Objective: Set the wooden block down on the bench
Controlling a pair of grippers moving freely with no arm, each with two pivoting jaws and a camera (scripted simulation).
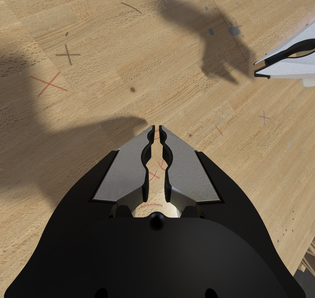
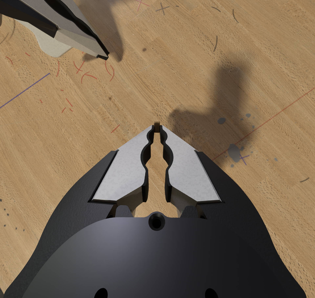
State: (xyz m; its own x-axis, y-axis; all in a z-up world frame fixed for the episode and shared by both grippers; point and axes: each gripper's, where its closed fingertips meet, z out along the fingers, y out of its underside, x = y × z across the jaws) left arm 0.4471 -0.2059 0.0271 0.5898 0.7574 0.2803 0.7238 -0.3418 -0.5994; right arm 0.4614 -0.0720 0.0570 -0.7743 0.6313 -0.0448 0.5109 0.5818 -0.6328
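Wooden block [image 2: 156, 127]: small, brown, square-edged, pinched at the tips of the right gripper [image 2: 156, 128], whose jaws are closed narrow on it above the tabletop [image 2: 187, 68]. In the left wrist view the block [image 1: 259, 66] shows at 3 o'clock. Left gripper [image 1: 156, 128]: grey textured fingers, black wavy pads, jaws nearly together and empty. Tabletop: pale jointed wood, grained, bearing red, black and purple crosses, arcs, lines, grey splatter; no readable writing.

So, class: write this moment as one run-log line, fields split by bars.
right gripper: shut on wooden block, above bench | left gripper: nearly shut, empty | block not yet set down
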